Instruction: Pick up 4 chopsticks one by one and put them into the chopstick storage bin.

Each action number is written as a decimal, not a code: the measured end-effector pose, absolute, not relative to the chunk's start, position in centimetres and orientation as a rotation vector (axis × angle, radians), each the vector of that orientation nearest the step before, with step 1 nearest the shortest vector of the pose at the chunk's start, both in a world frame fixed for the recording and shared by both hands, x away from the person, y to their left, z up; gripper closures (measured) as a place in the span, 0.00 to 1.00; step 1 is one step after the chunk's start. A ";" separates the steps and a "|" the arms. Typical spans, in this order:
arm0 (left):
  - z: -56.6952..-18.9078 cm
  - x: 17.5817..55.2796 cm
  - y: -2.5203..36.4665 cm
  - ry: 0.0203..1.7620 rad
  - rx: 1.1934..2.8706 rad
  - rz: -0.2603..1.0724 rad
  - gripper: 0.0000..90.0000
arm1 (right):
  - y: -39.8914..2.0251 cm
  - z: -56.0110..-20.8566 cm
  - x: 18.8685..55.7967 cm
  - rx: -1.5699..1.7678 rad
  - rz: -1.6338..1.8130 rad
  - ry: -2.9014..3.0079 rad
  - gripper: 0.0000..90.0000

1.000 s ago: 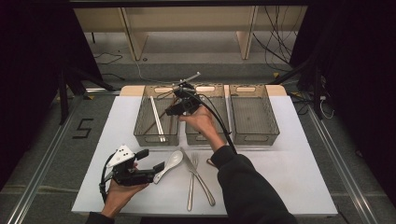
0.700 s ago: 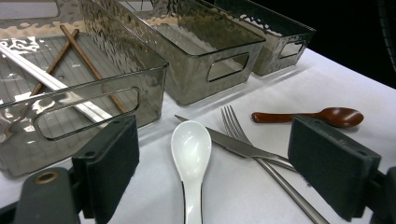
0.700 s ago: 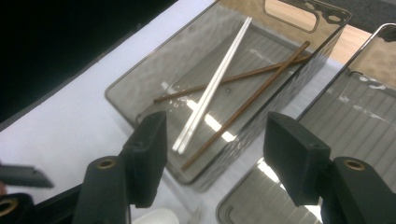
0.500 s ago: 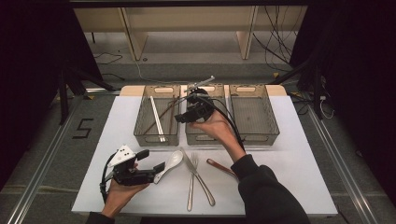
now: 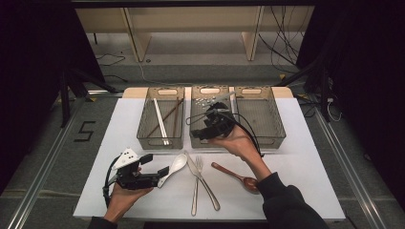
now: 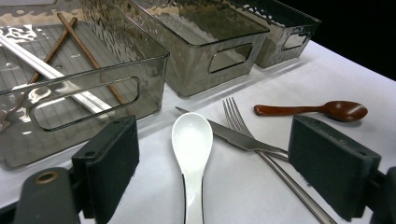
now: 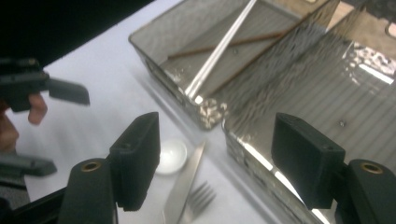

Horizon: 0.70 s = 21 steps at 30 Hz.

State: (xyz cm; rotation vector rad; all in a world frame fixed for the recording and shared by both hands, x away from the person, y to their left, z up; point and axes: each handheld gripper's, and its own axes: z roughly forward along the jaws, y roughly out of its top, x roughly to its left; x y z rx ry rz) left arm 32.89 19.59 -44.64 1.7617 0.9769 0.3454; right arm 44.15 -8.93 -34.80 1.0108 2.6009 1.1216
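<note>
I see three smoky plastic bins in a row: the left bin (image 5: 161,125) holds white and brown chopsticks (image 5: 161,122) crossed over one another, and the middle bin (image 5: 203,138) lies bare beneath my right gripper (image 5: 199,134) — jaws just opened wider, gripping nothing. My left gripper (image 5: 161,175) stands wide open around a glossy white ceramic spoon (image 6: 192,144), lying bowl-up beside the knife (image 6: 224,135).

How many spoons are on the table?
2. The white ceramic spoon lies between the left gripper's open jaws, left of the steel knife. The brown wooden spoon lies right of the steel fork, below the middle bin.
</note>
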 end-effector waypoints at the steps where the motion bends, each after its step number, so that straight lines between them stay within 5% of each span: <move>1: -44.6 32.9 19.6 0.978 1.763 0.343 0.18 | -9.2 -34.9 43.9 1.012 1.119 2.601 0.37; 21: -44.7 33.0 19.5 0.985 1.764 0.342 0.18 | -14.4 -36.7 41.3 1.047 1.066 2.610 0.35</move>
